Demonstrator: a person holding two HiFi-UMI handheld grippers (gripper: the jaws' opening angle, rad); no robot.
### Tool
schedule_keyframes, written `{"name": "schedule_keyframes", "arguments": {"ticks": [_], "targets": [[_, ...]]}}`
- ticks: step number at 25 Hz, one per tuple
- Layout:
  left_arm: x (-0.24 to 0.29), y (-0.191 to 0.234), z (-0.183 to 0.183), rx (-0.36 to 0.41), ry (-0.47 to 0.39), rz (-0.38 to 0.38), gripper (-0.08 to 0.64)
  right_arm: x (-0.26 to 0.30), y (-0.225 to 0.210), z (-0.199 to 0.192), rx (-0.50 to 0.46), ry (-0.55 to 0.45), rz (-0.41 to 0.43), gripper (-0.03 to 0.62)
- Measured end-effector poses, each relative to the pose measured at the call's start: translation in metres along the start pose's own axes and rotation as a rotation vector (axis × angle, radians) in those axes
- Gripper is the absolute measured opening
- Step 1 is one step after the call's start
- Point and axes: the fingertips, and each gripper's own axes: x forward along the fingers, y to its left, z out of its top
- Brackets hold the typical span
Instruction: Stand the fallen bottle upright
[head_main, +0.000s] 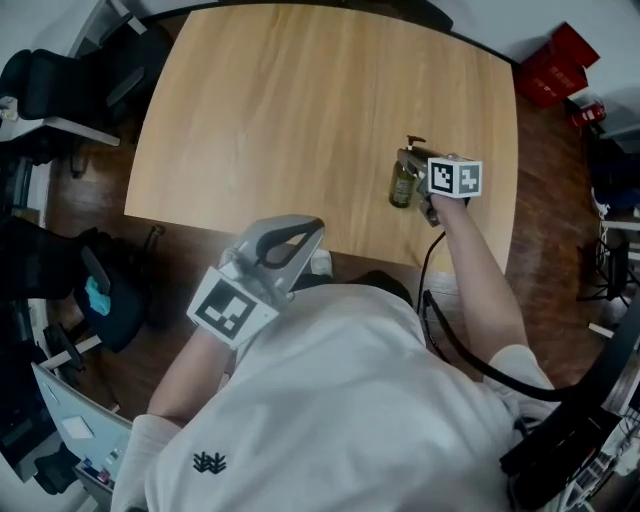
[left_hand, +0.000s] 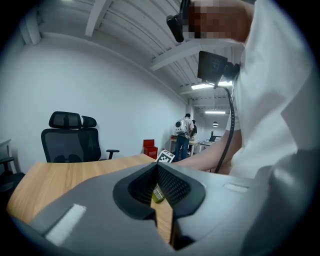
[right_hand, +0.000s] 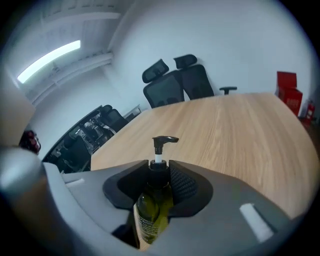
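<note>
1. The wooden table (head_main: 300, 110) is bare except for one bottle (head_main: 402, 187) near its right-hand edge.
2. The bottle is green with a black pump head. It stands about upright, pump uppermost. I cannot tell whether its base rests fully on the wood.
3. The right gripper (head_main: 412, 168) reaches down at a slant to the bottle. In the right gripper view its jaws are clamped on the bottle's neck and shoulder, just below the pump collar, and the label shows beneath the pads.
4. The left gripper (head_main: 312, 230) hangs over the table's near edge, well apart from the bottle. The left gripper view shows its jaw tips pressed together with nothing between them. The bottle shows only as a small shape far beyond them.
5. Surroundings: black office chairs (right_hand: 180, 80) stand beyond the far edge, and a red box (head_main: 555, 65) sits on the floor past the right corner.
</note>
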Motion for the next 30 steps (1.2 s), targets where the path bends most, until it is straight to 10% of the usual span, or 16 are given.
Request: {"name": "schedule_keyframes", "arguments": {"ticks": [12, 21, 30], "targets": [[0.003, -0.030, -0.011, -0.046, -0.014, -0.090, 0.000, -0.036, 0.039, -0.014, -0.424, -0.153, -0.173, 0.132], [-0.012, -0.069, -0.008, 0.005, -0.051, 0.007, 0.000, -0.079, 0.039, -0.006, -0.429, -0.183, -0.169, 0.247], [-0.040, -0.178, -0.036, -0.037, -0.051, 0.150, 0.000, -0.225, 0.121, -0.128, -0.409, -0.164, 0.013, 0.250]]}}
